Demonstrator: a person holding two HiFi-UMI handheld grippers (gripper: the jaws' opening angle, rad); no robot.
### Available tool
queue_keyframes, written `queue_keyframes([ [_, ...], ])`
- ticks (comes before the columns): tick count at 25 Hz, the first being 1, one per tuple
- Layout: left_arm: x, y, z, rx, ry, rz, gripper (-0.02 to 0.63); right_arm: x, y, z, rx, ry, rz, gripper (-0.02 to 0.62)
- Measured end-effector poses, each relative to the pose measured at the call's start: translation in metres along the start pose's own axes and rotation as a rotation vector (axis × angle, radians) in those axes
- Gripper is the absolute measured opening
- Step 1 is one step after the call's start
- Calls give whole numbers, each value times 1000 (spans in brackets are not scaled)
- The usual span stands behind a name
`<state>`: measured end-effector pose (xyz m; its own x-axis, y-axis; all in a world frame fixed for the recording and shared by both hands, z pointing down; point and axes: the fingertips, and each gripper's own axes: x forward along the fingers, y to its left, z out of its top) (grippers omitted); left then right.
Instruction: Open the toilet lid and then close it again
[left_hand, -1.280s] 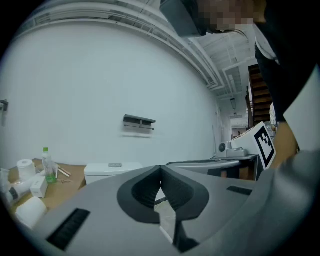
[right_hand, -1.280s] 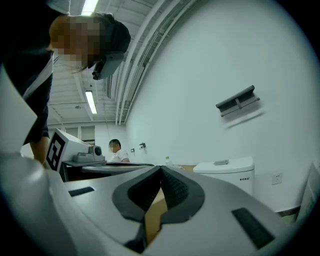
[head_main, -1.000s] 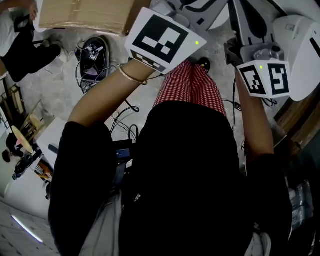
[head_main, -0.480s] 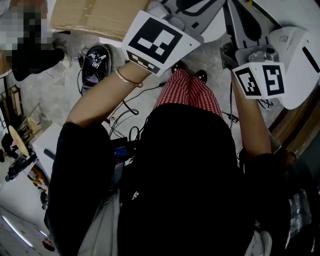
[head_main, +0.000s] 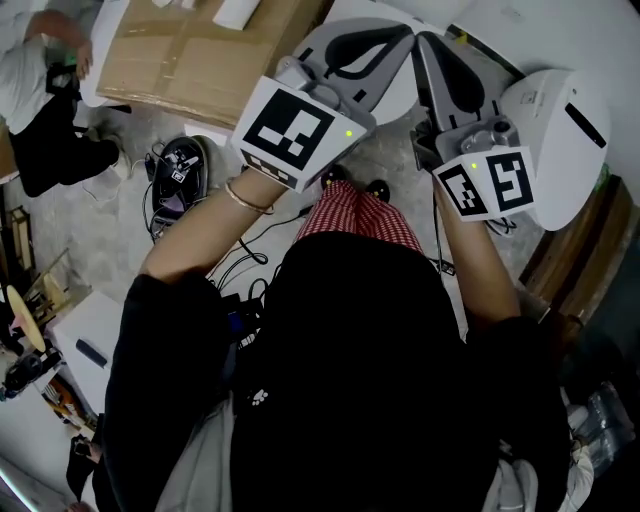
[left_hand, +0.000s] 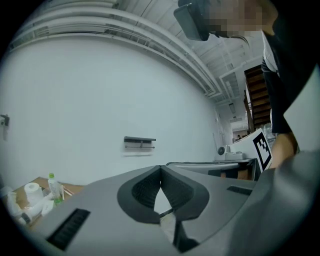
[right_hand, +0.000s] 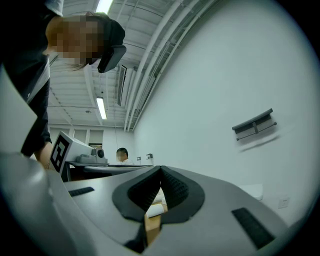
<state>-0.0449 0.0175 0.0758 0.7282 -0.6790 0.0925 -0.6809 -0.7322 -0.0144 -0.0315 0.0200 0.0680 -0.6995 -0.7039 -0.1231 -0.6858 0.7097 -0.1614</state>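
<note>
In the head view a white rounded toilet body (head_main: 555, 140) with a dark slot stands at the right, on the floor. My left gripper (head_main: 400, 32) reaches forward from its marker cube, and its grey jaws end beside those of my right gripper (head_main: 428, 45). Both stay left of the toilet and apart from it. In the left gripper view the left gripper (left_hand: 160, 167) is shut, pads meeting with nothing between them. The right gripper (right_hand: 160, 169) is shut the same way in its own view. Both gripper views look up at a white wall, so neither shows the toilet.
A flat cardboard box (head_main: 200, 50) lies ahead on the left. Cables and a black device (head_main: 180, 165) lie on the floor, and a person (head_main: 40, 90) crouches at the far left. Wooden boards (head_main: 575, 255) stand by the toilet. A small wall shelf (left_hand: 140, 142) hangs ahead.
The head view has tilted forward, so both grippers' jaws and more of the white toilet now show. Both marker cubes sit lower in the picture. The jaws stay shut.
</note>
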Motion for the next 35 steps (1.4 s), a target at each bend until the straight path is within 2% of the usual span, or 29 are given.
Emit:
queue_keyframes([
  [7, 9, -15, 25, 5, -53, -20, 8, -13, -6, 27, -37, -18, -17, 19],
  [21, 18, -38, 53, 22, -109, -31, 8, -34, -12, 58, -104, -31, -39, 18],
  [35, 33, -54, 58, 71, -90, -99, 8, -47, -22, 73, -153, -26, -30, 20],
])
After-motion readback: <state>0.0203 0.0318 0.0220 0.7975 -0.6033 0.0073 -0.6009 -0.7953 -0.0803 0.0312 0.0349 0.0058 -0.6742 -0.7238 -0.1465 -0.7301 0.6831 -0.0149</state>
